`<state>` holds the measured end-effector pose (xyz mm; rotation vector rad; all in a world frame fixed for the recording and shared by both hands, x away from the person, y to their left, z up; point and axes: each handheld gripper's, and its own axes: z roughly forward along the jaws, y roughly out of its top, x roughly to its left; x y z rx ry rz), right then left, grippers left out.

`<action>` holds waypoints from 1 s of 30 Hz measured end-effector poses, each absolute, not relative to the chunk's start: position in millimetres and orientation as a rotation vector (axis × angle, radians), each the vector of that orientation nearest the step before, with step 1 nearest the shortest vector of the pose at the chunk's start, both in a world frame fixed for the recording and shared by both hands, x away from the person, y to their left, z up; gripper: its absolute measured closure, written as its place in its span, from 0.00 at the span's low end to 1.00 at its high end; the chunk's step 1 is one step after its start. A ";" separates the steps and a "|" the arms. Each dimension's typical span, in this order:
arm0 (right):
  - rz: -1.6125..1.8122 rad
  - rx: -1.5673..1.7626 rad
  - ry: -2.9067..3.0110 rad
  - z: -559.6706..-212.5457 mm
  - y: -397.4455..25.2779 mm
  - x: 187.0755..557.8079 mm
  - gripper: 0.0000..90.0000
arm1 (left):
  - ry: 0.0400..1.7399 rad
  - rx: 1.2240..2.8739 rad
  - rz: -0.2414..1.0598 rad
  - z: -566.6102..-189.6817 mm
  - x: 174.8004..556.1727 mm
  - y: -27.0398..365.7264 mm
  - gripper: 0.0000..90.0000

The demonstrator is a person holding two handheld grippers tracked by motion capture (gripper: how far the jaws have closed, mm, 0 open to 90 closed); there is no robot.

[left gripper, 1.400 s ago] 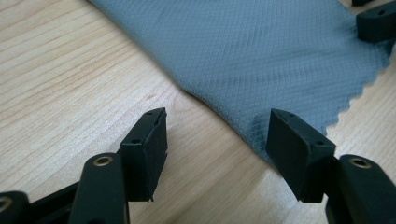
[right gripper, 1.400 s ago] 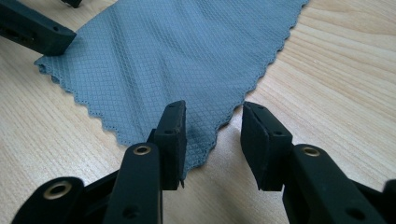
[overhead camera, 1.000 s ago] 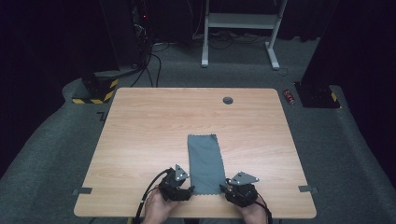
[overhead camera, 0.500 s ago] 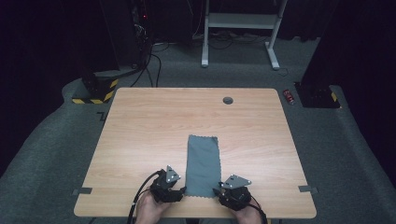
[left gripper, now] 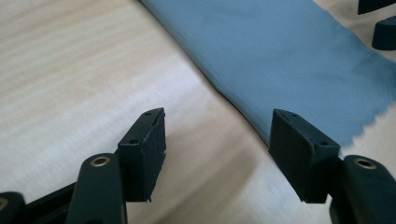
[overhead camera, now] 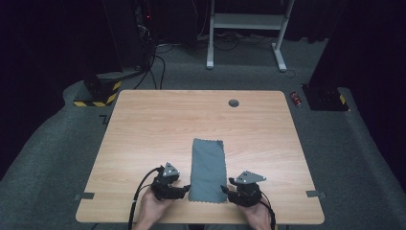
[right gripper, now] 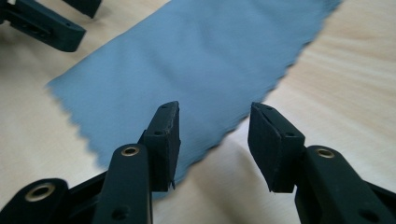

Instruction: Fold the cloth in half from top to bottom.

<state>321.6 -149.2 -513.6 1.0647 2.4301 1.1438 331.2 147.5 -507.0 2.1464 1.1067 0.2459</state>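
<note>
The left gripper [overhead camera: 183, 190] and the right gripper [overhead camera: 228, 191] each stood with jaws spread and empty at the near end of the grey cloth [overhead camera: 208, 170], one at each near corner, a placement judged to suit taking both corners at once. The cloth lay flat and lengthwise on the wooden table [overhead camera: 143, 129], its pinked near edge close to the table's front edge, with the left gripper [left gripper: 217, 140] just beside its long side and the right gripper [right gripper: 214, 135] partly over its corner. Beyond the cloth's far end, well apart, sat a round grommet [overhead camera: 233, 102] in the tabletop.
</note>
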 end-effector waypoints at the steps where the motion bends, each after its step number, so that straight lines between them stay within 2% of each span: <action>1: 1.137 1.076 2.428 -512.7 -150.0 325.5 0.59 | 1.112 2.137 0.240 -506.2 337.4 147.1 0.41; 18: 1.149 1.131 2.389 -495.9 -133.2 391.3 0.83 | 1.138 2.102 0.336 -486.2 408.6 141.9 0.44; 24: 1.169 1.128 2.400 -487.8 -120.2 413.9 0.85 | 1.190 2.081 0.317 -486.8 430.2 139.9 0.44; 27: 1.167 1.156 2.401 -490.2 -115.6 425.2 0.85 | 1.199 2.076 0.346 -487.7 440.6 136.9 0.44; 30: 1.132 1.158 2.398 -495.8 -107.0 436.3 0.86 | 1.230 2.055 0.319 -489.7 451.4 133.9 0.45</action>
